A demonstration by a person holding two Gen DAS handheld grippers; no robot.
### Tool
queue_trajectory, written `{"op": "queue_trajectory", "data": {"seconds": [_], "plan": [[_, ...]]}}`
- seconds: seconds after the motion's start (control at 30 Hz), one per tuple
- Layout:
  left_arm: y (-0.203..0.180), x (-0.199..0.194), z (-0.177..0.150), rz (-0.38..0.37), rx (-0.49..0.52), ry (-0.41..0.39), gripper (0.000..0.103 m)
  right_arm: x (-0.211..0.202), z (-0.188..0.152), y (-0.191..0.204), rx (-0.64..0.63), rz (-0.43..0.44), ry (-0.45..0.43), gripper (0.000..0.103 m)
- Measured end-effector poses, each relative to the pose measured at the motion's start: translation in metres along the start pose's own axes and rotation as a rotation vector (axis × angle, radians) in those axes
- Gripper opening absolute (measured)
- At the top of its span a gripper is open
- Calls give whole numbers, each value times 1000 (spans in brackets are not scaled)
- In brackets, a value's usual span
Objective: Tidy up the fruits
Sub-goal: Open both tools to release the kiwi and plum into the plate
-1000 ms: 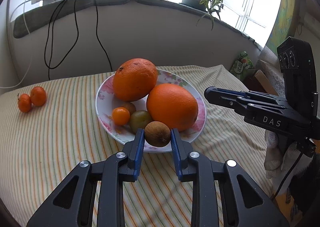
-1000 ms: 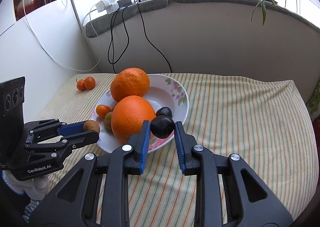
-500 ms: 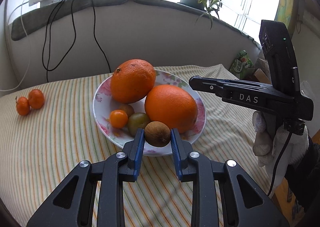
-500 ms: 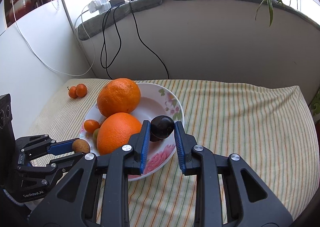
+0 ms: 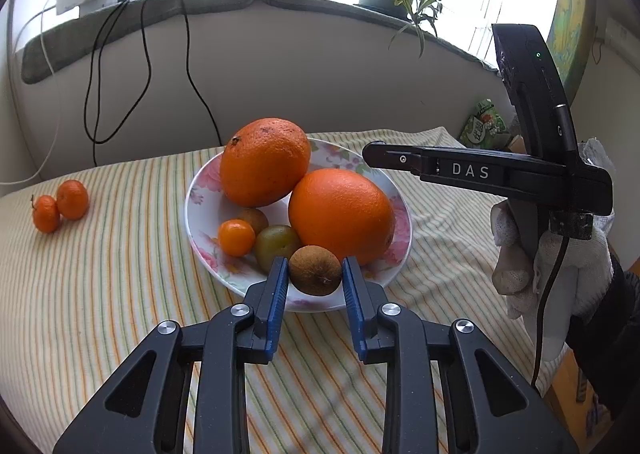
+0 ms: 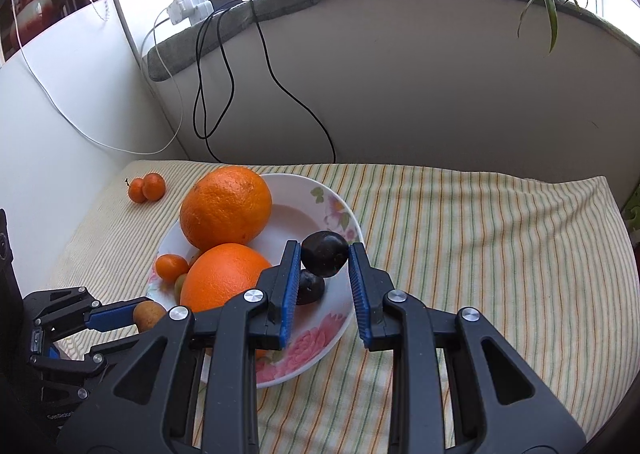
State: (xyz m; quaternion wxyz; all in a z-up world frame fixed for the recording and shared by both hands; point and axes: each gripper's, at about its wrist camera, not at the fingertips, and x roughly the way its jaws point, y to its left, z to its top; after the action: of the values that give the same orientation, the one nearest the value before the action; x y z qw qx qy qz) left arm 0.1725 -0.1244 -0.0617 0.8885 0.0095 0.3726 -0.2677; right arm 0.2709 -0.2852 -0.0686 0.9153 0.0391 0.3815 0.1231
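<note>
Striped cloth covers the table (image 5: 100, 294), where a floral plate (image 5: 200, 190) holds two oranges (image 5: 264, 162), a small tangerine (image 5: 236, 237), a greenish plum (image 5: 278, 242) and a second dark plum (image 6: 310, 286). At the plate's near rim the left gripper (image 5: 315, 272) is opening its jaws around a kiwi (image 5: 315, 270), gaps showing where a second ago the pads pinched it. Moved toward the plate's far rim since then, the right gripper (image 6: 325, 254) pinches a dark plum (image 6: 324, 254) above the plate.
</note>
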Motion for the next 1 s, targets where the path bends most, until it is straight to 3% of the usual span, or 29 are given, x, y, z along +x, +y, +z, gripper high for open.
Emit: {"op": "queue_trajectory", "data": {"seconds": [0.07,0.27,0.33,0.37,0.4,0.73,0.93,1.0], "plan": [[0,-1,0,6,2,-4,36,2,3,2,-4,5,2,26],[0,-5,1,15,4,-12,41,8,5,9,-30,4,20,26],[1,-5,1,16,1,-13,41,8,5,9,-33,-12,18,42],[1,-6,1,16,1,-14,41,6,5,10,-34,-17,5,61],[1,-6,1,17,2,-14,41,4,5,10,-32,-18,-9,68],[2,-10,0,24,-1,-18,41,-8,3,8,-4,-7,-35,69],[2,-11,0,29,-1,-21,41,-15,-1,8,-1,-15,-47,77],[1,-12,0,32,2,-21,46,-17,-2,8,-1,-21,-45,78]]}}
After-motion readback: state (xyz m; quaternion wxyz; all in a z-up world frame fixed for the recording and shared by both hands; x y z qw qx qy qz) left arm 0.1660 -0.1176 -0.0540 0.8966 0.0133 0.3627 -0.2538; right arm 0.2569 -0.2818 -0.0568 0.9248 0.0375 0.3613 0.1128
